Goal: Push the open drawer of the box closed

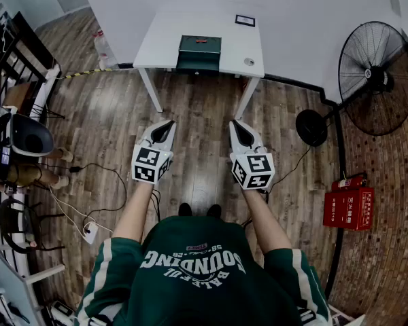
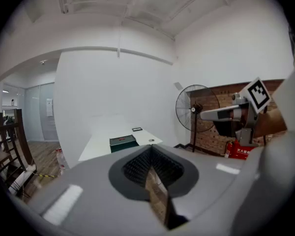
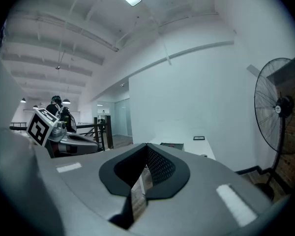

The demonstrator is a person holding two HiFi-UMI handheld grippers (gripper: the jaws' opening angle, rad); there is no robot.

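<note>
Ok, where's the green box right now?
In the head view, the green box sits at the front edge of the white table straight ahead, near its middle, with a small round object to its right.

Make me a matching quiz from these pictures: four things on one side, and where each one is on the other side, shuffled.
Things:
1. green box
2. fan
3. red case
4. left gripper

Places:
A. low down against the brick wall
B. held over the wooden floor, short of the table
C. on the white table
D. upright on a round base, right of the table

Pairs: 1-C, 2-D, 3-A, 4-B
</note>
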